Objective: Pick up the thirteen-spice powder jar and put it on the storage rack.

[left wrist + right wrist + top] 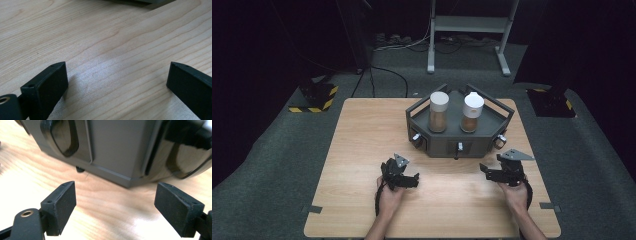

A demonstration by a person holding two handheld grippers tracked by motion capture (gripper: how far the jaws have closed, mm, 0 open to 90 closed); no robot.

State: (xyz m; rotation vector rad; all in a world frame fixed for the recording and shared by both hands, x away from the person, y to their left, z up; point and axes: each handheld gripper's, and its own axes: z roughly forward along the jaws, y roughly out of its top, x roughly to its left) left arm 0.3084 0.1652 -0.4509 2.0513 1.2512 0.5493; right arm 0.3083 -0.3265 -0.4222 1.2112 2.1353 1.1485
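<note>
Both jaws spread wide and empty. The right hand-held gripper (494,171) sits just beside the grey rack (460,141) front, nearer than the left hand-held gripper (408,178); two capped jars (438,112) stand upright inside, on the worktop (362,140).

Your wooden table (362,150) stands on grey carpet (272,165); at twelve o'clock a metal stand (469,30), cables (412,45), dark surroundings; hazard-striped bases (314,96) at ten and two.
</note>
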